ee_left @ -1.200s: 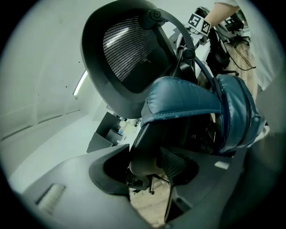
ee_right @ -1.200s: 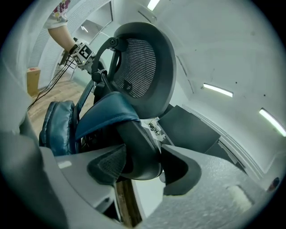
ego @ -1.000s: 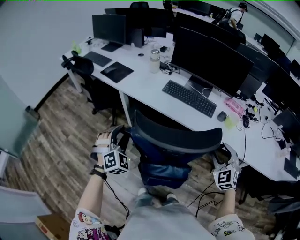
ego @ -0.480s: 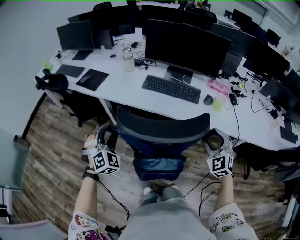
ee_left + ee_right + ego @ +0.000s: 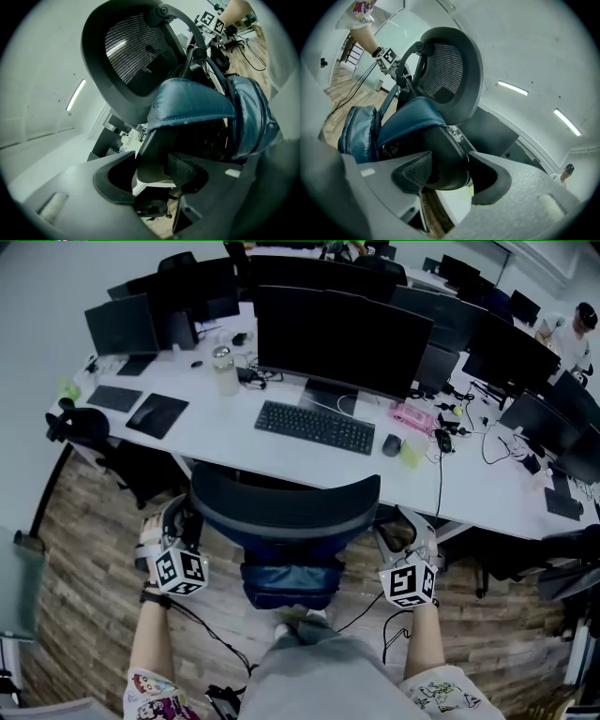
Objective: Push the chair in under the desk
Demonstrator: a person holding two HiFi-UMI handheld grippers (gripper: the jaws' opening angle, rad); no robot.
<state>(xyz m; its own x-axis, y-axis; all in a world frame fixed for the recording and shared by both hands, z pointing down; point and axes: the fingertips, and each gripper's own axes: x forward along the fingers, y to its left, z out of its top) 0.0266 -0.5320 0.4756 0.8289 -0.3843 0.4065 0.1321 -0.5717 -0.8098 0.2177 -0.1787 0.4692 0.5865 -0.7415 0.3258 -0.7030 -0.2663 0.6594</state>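
Note:
A black mesh-backed office chair point(image 5: 286, 507) stands in front of the white desk point(image 5: 216, 442), its backrest facing me and its top edge close to the desk's front edge. A blue bag point(image 5: 286, 577) hangs behind the backrest. My left gripper point(image 5: 172, 526) is shut on the chair's left armrest point(image 5: 151, 157), which sits between its pads point(image 5: 185, 169). My right gripper point(image 5: 410, 542) is shut on the right armrest point(image 5: 443, 157) in the same way. In both gripper views the backrest point(image 5: 136, 56) and the bag point(image 5: 356, 133) rise above the jaws.
On the desk stand a wide monitor point(image 5: 342, 329), a keyboard point(image 5: 314, 426), a mouse point(image 5: 391, 444) and a bottle point(image 5: 225, 371). Another black chair point(image 5: 80, 423) is at the left. Cables point(image 5: 370, 615) trail over the wooden floor. A person point(image 5: 567, 334) sits far right.
The chair and both grippers have shifted left in the head view, and the chair now stands squarer to the desk and nearer its edge. Both grips are unchanged.

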